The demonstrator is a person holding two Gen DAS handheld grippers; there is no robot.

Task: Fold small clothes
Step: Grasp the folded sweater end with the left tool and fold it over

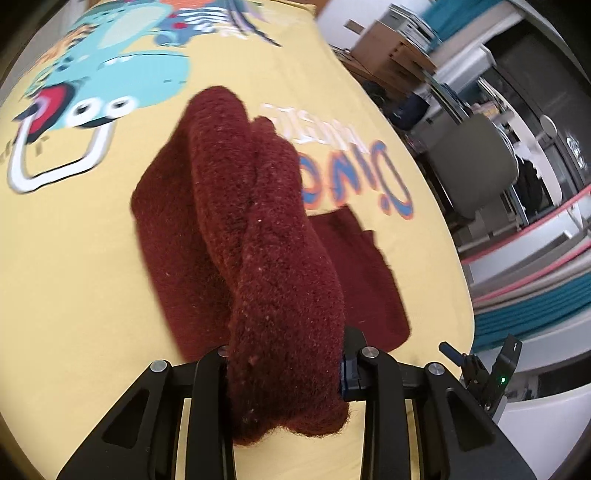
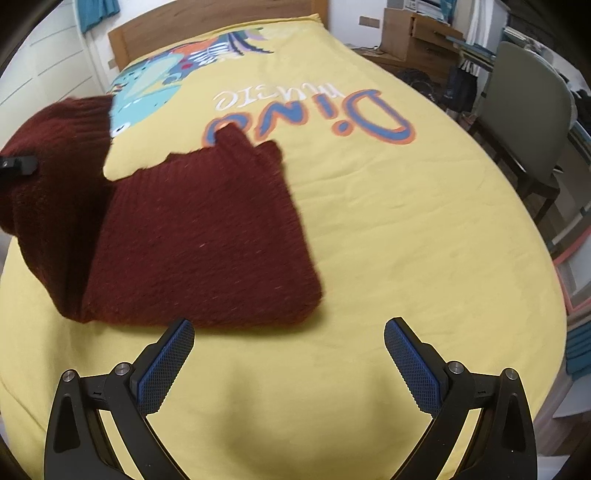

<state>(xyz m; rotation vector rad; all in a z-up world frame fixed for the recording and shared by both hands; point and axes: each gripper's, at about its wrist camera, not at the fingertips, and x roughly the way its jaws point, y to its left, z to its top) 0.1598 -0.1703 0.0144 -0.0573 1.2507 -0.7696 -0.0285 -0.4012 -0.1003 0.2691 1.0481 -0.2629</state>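
My left gripper (image 1: 284, 373) clamped on maroon sweater (image 2: 199, 236), bunch lifted off yellow bedspread (image 2: 406, 258). My right gripper (image 2: 288, 354) wide open, empty, sweater at 11 o'clock.

between your left claw's (image 1: 284, 373) matt black plastic arms bunches a fuzzy maroon knit sweater (image 1: 273, 236); beyond it, smooth yellow cotton bedspread (image 1: 74, 258).

One maroon knit garment (image 2: 199, 236), two hand-held grippers (image 2: 288, 354)

A yellow bedspread (image 2: 406, 258) printed with cartoon dinosaurs (image 1: 122, 74) and the word "Dino" (image 2: 314, 122) covers the bed. Beside it stand a grey-green chair (image 2: 524, 110) and cardboard boxes (image 2: 417, 33).
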